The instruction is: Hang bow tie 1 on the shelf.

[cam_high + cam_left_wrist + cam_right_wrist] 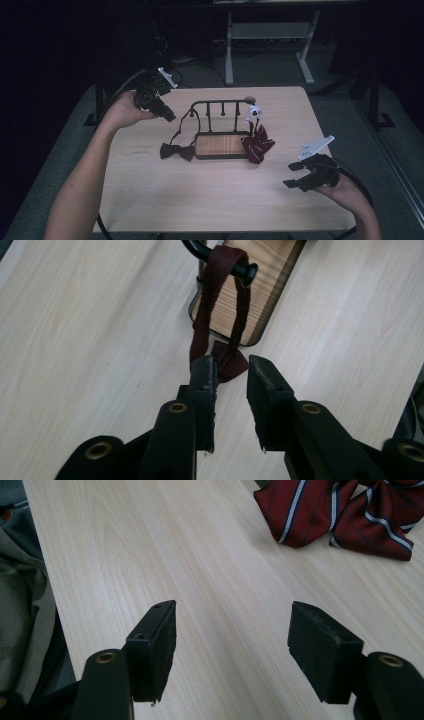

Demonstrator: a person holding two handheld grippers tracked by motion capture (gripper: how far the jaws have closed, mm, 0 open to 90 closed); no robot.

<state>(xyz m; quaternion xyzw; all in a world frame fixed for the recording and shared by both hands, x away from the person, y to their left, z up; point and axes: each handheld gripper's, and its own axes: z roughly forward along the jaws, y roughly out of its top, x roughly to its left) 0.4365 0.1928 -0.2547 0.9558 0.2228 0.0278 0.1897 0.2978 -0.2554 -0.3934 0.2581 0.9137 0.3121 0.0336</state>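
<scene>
Your left gripper sits low in its own view, jaws a narrow gap apart with nothing pinched between them. Just above them the dark bow tie lies on the table, its strap looped over the rack's end knob, likely so it hangs from the rack. In the high view that tie rests left of centre beside the rack. Your right gripper, at lower right, has its jaws wide and empty, probably waiting. The striped bow tie is cut off by the upper right frame edge. The white object on the rack is too small to identify.
</scene>
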